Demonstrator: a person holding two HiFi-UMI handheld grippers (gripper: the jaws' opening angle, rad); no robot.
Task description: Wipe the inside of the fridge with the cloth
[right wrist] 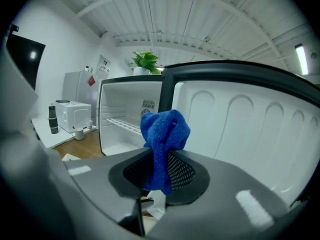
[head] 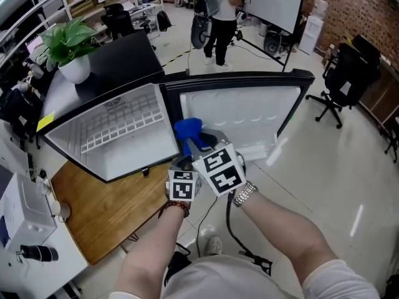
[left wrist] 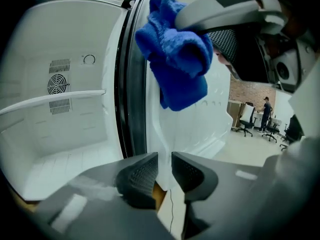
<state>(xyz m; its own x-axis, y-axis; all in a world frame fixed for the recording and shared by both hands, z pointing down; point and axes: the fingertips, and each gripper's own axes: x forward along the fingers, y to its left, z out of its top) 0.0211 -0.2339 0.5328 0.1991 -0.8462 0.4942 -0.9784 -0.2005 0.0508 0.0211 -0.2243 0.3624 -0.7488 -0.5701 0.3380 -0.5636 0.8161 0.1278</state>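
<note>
The small white fridge (head: 112,157) stands open, its door (head: 249,114) swung out to the right. My right gripper (head: 193,143) is shut on a blue fluffy cloth (head: 187,129), held just in front of the door's hinge edge. In the right gripper view the cloth (right wrist: 164,131) bunches up above the right gripper (right wrist: 161,166) and hangs down between its jaws. My left gripper (left wrist: 165,159) is close beside and below the right one, open by a narrow gap with nothing in it. The cloth (left wrist: 177,59) hangs above it, before the fridge's inner wall (left wrist: 60,84).
A wire shelf (head: 118,126) crosses the fridge inside. A potted plant (head: 73,67) stands on the fridge top. A white appliance (head: 25,223) sits at the left on a counter beside a wooden board (head: 106,204). A person (head: 221,17) and an office chair (head: 343,73) are farther back.
</note>
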